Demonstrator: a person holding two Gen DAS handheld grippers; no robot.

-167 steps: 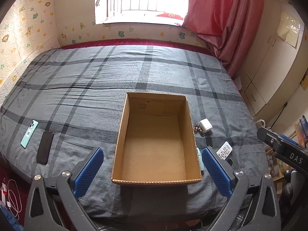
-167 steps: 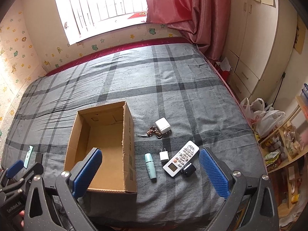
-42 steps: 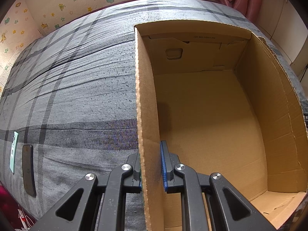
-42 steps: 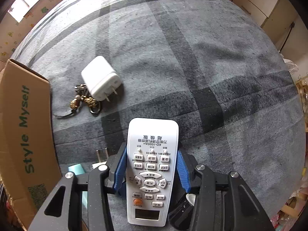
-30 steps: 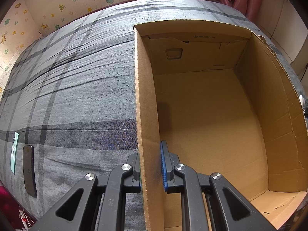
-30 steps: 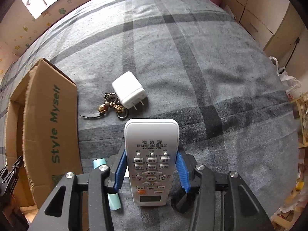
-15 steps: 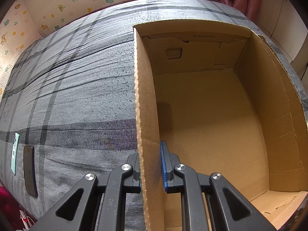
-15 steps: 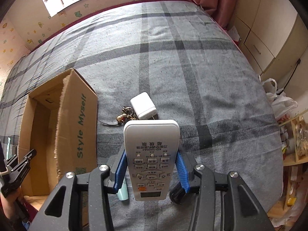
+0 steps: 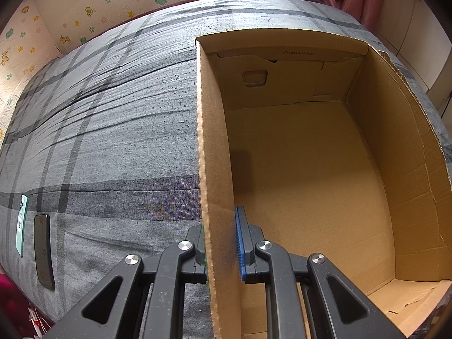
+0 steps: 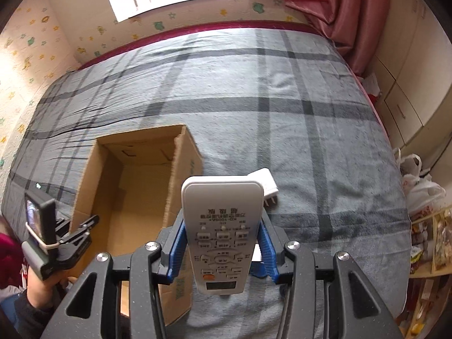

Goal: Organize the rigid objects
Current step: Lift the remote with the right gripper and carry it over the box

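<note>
An open, empty cardboard box (image 9: 310, 169) stands on the grey plaid bed. My left gripper (image 9: 220, 243) is shut on the box's left wall near its front corner; it also shows in the right wrist view (image 10: 84, 226). My right gripper (image 10: 221, 243) is shut on a white remote control (image 10: 221, 226) and holds it in the air above the bed, just right of the box (image 10: 135, 175). A white charger plug (image 10: 265, 183) lies on the bed, partly hidden behind the remote.
A dark phone (image 9: 43, 251) and a teal phone (image 9: 21, 223) lie on the bed at the far left. Cupboards (image 10: 418, 84) and a red curtain (image 10: 339, 8) stand to the right. White plastic bags (image 10: 421, 186) and shelves are by the bed's right edge.
My right gripper has lifted the remote off the bed and raised it, moving towards the box. My left gripper has kept its hold on the box wall.
</note>
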